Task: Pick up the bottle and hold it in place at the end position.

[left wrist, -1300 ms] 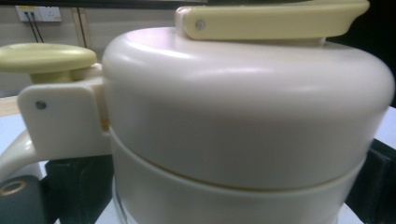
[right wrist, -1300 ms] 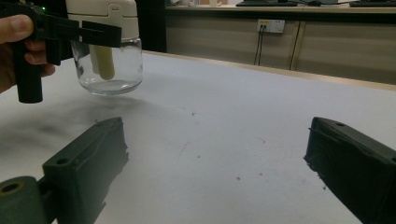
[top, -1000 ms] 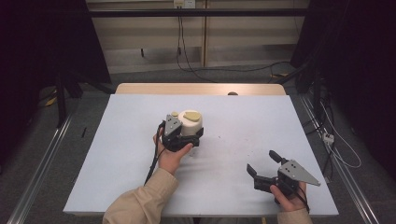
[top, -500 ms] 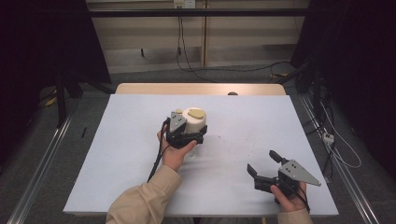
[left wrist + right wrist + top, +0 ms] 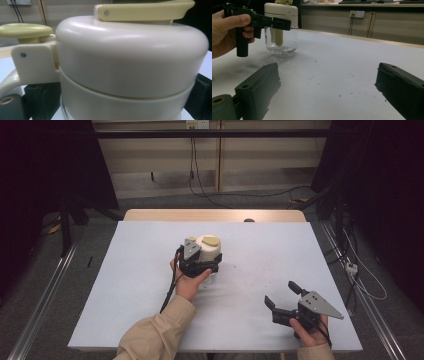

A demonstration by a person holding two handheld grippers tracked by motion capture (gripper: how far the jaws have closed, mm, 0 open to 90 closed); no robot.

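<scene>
A clear glass jar with a cream lid and pale yellow lever (image 5: 210, 246) stands on the white table (image 5: 130, 270) near its middle. My left gripper (image 5: 210, 259) is shut on it just below the lid, with a jaw on each side. In the left gripper view the lid (image 5: 130, 57) is very close, and the black jaws flank it low in the frame. The right gripper view shows the jar (image 5: 280, 37) and the left gripper (image 5: 272, 23) at the far left. My right gripper (image 5: 280, 291) rests open near the table's front right, with bare table between its jaws (image 5: 327, 82).
A wooden strip (image 5: 215, 215) runs along the table's far edge, with a small dark object (image 5: 248, 220) on it. Metal rails line both sides of the table. Cables hang on the back wall and lie on the floor at right.
My left gripper and the jar have shifted slightly to the right and away from the person together. The right gripper has stayed still.
</scene>
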